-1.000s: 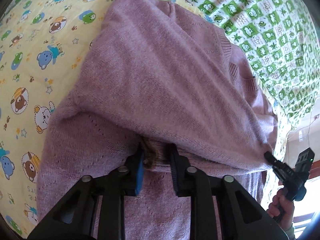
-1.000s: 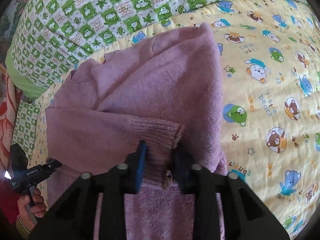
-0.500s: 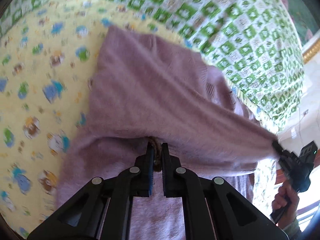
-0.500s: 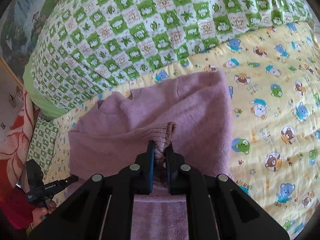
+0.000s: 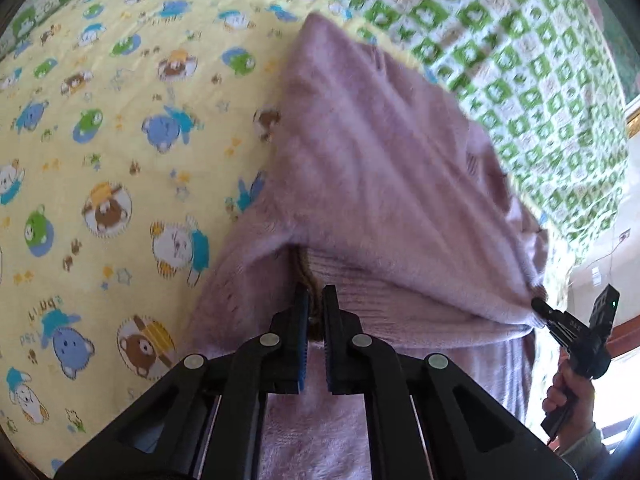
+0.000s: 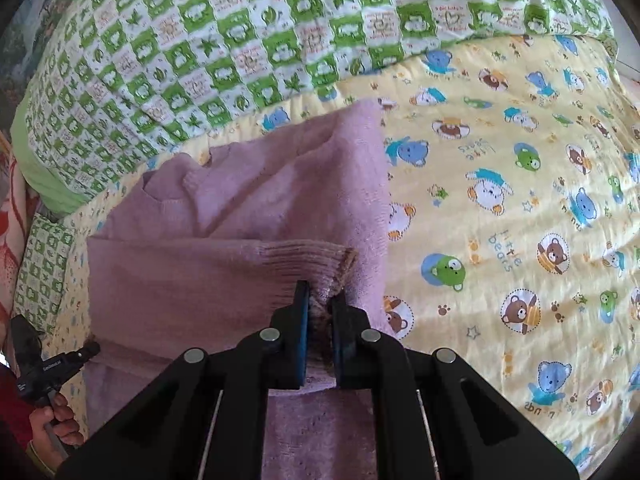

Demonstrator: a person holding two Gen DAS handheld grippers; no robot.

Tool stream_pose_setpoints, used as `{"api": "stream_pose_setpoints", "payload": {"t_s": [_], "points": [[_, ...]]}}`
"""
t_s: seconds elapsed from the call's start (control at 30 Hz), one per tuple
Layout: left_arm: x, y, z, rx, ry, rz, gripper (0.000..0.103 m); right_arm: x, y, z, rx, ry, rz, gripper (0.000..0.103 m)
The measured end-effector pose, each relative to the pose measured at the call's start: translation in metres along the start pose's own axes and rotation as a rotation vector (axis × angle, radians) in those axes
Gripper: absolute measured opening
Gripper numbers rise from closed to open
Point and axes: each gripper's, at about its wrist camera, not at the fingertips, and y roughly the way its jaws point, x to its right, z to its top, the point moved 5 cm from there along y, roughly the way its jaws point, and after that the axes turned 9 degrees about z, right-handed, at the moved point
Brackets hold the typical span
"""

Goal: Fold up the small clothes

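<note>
A purple knit sweater (image 5: 380, 184) lies on the bed, its near edge lifted and stretched between both grippers. In the left wrist view my left gripper (image 5: 315, 300) is shut on the brown-trimmed edge of the sweater. The right gripper (image 5: 538, 306) shows at the far right, pinching the other end of the same edge. In the right wrist view my right gripper (image 6: 320, 300) is shut on the ribbed hem (image 6: 308, 260) of the sweater (image 6: 240, 208). The left gripper (image 6: 94, 347) appears low on the left, at the sweater's edge.
A yellow bear-print quilt (image 5: 120, 140) (image 6: 500, 200) covers the bed under the sweater. A green-and-white checked quilt (image 5: 520, 60) (image 6: 240, 32) lies along the far side. A hand (image 5: 568, 392) holds the right gripper; another hand (image 6: 52, 416) holds the left one.
Both grippers' jaws have shut on the sweater's edge. The edge has been lifted and drawn taut, and the left view has shifted so the sweater sits more to the right.
</note>
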Motion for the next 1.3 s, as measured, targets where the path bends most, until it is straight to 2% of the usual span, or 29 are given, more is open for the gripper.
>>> {"api": "stream_pose_setpoints", "payload": {"t_s": [0.07,0.17,0.27,0.37,0.43,0.5,0.63,0.9,1.07,1.3], "points": [[-0.002,0.001,-0.003,-0.005,0.009,0.007,0.005,0.010,0.013,-0.005,-0.046,0.032,-0.026,0.011],[-0.004,-0.004,-0.002,-0.007,0.032,0.042,0.008,0.013,0.008,-0.006,-0.023,0.057,-0.023,0.017],[-0.010,-0.018,-0.001,0.001,0.049,0.073,0.013,0.009,-0.008,-0.004,0.016,0.043,-0.061,0.020],[-0.017,-0.036,-0.007,0.009,0.057,0.072,0.022,0.006,-0.020,-0.007,0.027,0.052,-0.043,0.020],[-0.026,-0.047,-0.015,0.000,0.059,0.086,0.036,0.005,-0.029,-0.013,0.033,0.067,-0.028,0.020],[-0.037,-0.055,-0.027,-0.010,0.061,0.097,0.037,0.003,-0.037,-0.020,0.034,0.074,-0.020,0.021],[-0.056,-0.067,-0.056,-0.048,0.074,0.112,0.042,-0.002,-0.055,-0.047,0.015,0.078,-0.006,0.034],[-0.085,-0.094,-0.119,-0.094,0.130,0.120,0.054,0.005,-0.098,-0.122,-0.008,0.118,-0.034,0.035],[-0.093,-0.104,-0.147,-0.117,0.167,0.116,0.059,0.017,-0.123,-0.162,0.000,0.164,-0.068,0.043],[-0.096,-0.116,-0.175,-0.143,0.203,0.093,0.067,0.025,-0.153,-0.206,0.011,0.202,-0.078,0.043]]}}
